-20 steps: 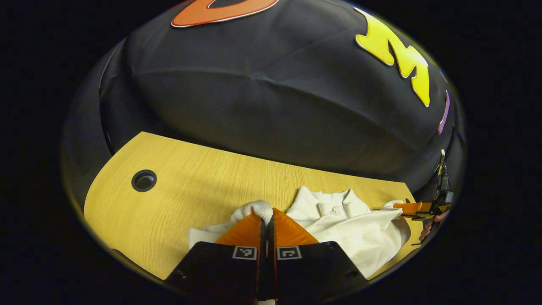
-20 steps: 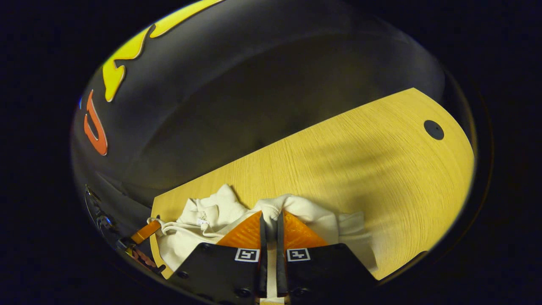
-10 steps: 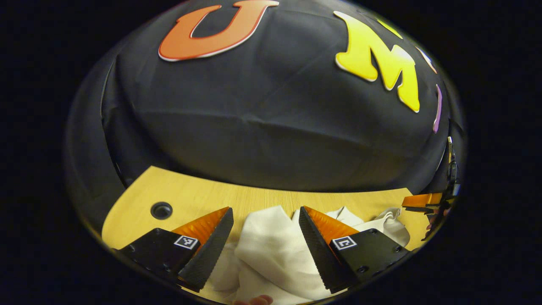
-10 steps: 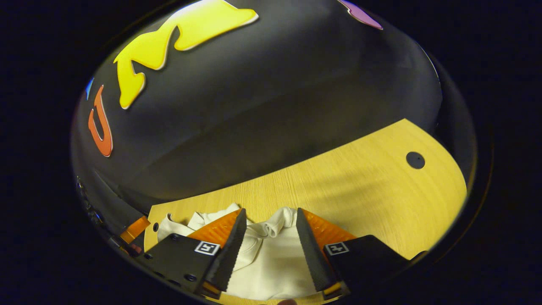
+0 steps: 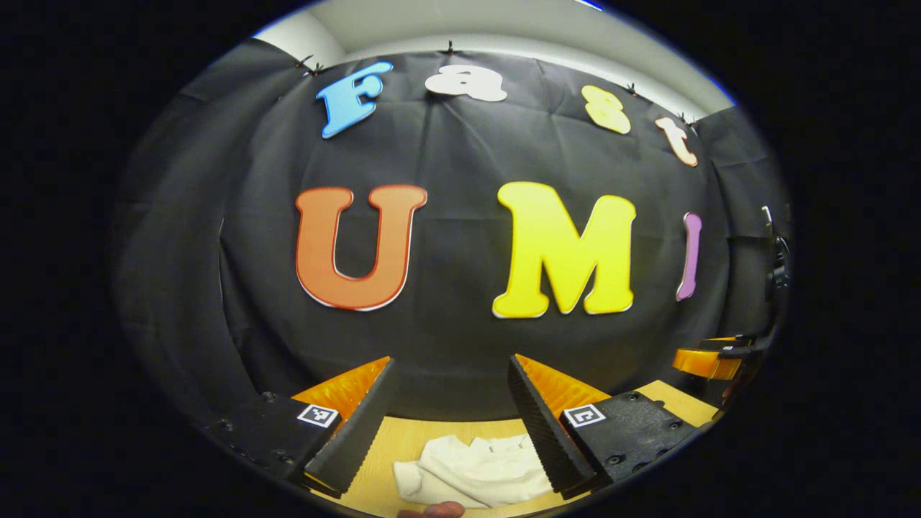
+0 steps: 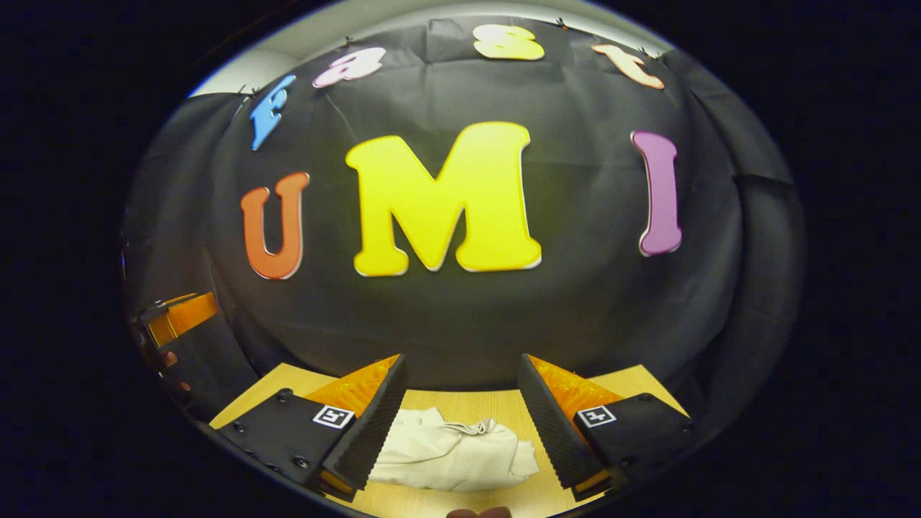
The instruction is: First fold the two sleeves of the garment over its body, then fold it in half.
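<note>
Looking along the left gripper (image 5: 450, 392) in the left gripper view, its jaws stand wide apart with nothing between them; below and beyond them lies the cream-white soft cloth garment (image 5: 475, 471), bunched in a low heap on the pale yellow wooden table (image 5: 374, 467), well under the fingers and touched by neither; at the right edge of this view the other gripper (image 5: 709, 357) shows small, and whether it is spread or closed cannot be told from here; a fingertip of the person (image 5: 432, 510) peeks in at the bottom rim. Turning to the right gripper view, the right gripper (image 6: 460, 392) likewise has its jaws spread and empty; the garment (image 6: 450, 453) rests on the table (image 6: 504, 406) beneath the gap, its folds rumpled and a corded edge lying across the top; the left gripper (image 6: 180, 316) appears at the far left, raised off the table. As a judgement, the cloth looks light, limp and not fragile; it should drape and sag from any pinch, so a single-layer hold at a cuff, hem corner or shoulder seam would serve better than a grab in the thick middle, where several layers might come up together; the weave seems matt, so slipping is unlikely once both fingers close firmly.
</note>
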{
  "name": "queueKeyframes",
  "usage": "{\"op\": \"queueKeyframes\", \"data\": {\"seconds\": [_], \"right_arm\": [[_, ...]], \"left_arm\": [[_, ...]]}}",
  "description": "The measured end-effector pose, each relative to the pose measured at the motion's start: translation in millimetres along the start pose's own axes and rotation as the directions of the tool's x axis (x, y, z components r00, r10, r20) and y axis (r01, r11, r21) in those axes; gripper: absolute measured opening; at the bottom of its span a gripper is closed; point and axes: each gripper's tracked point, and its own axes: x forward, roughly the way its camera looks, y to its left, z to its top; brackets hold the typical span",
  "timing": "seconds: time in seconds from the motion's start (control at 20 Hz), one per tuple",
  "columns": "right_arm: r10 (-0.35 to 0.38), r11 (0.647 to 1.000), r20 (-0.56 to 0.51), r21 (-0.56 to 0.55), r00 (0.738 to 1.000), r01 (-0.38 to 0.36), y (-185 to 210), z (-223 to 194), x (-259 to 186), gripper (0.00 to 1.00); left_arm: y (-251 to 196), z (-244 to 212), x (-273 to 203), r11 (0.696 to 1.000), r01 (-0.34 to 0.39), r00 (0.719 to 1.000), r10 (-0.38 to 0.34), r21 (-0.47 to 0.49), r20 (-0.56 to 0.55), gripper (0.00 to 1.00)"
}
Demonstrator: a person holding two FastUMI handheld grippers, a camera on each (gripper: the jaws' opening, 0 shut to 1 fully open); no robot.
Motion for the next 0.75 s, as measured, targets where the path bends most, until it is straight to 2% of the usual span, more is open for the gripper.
{"op": "queueKeyframes", "data": {"seconds": [0.15,0.3,0.45,0.75], "right_arm": [[-0.001,0.999,0.116,-0.035,0.993,0.005,23,48,-51,0.96],[0.005,0.991,0.228,-0.131,0.974,0.026,44,77,-97,0.97],[0.015,0.985,0.26,-0.168,0.965,0.03,64,80,-128,0.97],[-0.008,0.989,0.254,-0.142,0.967,0.046,78,59,-160,1.0]], "left_arm": [[-22,32,-35,0.999,0.033,0.997,-0.034,0.015,0.075,0.98],[-34,53,-71,0.997,0.054,0.993,-0.059,0.049,0.103,0.97],[-47,58,-98,0.996,0.052,0.99,-0.061,0.072,0.129,0.97],[-51,37,-132,0.997,0.016,0.993,-0.026,0.079,0.118,0.97]]}}
